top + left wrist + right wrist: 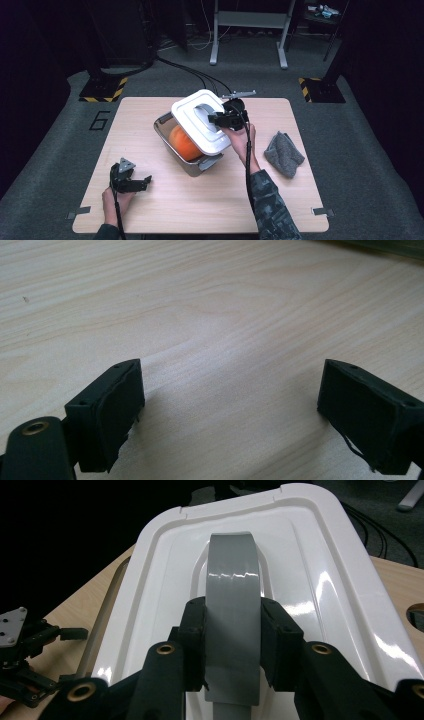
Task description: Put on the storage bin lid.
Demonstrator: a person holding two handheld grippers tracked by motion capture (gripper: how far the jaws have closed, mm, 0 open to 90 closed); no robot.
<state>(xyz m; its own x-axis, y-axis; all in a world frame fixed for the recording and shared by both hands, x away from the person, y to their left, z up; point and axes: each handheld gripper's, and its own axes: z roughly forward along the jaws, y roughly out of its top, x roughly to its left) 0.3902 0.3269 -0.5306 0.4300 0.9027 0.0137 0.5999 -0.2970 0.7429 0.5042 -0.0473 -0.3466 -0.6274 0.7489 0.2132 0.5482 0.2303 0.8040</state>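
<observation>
White lid (200,120), tilted above the metal container (187,150) at the table's (150,210) middle, hung from the right tongs (216,119), which pinched its grey handle (233,605) from both sides. Left tongs (142,181) sat spread near the front-left corner, holding nothing, well apart from the lid.

A white plastic lid with a grey handle (200,121) tilts over a steel container (186,150) at the middle of the light wooden table (165,210), an orange ball (183,142) inside. A crumpled grey cloth (283,154) lies to the right. The left gripper (134,183) rests near the front left edge.
</observation>
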